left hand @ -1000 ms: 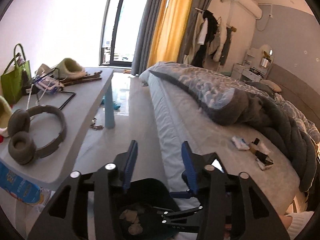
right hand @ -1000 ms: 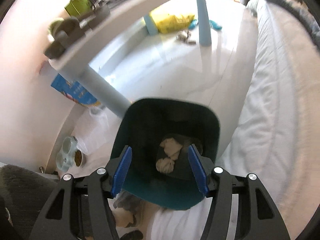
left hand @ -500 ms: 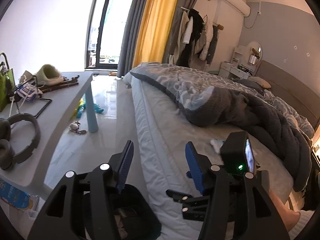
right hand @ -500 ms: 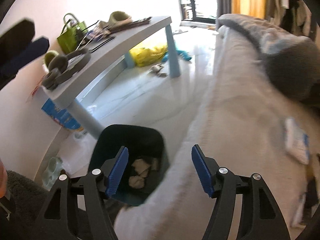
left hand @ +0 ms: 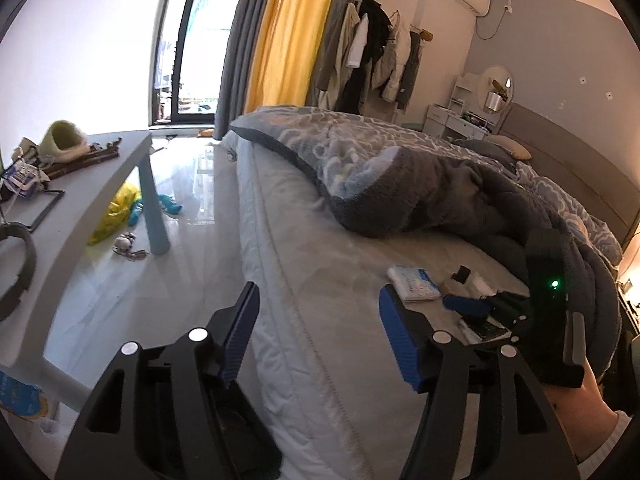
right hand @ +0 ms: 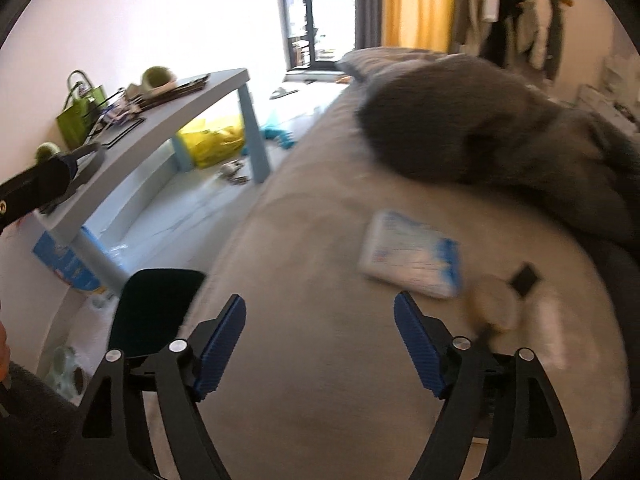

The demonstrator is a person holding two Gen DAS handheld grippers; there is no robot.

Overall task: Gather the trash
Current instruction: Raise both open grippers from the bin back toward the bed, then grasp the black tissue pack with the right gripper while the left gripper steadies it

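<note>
We note a white-and-blue tissue pack [right hand: 412, 258] lying flat on the bed sheet [right hand: 320, 360], just beside a small round item and a black piece, with the dark bin [right hand: 154, 312] on the floor alongside the bed. Our right gripper [right hand: 320, 344] hovers above the sheet, jaws spread and empty; our left gripper [left hand: 318, 332] is likewise spread and empty over the mattress edge.

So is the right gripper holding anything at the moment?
No, the right gripper is open with nothing between its blue pads, and the tissue pack lies apart from it on the bed.
</note>
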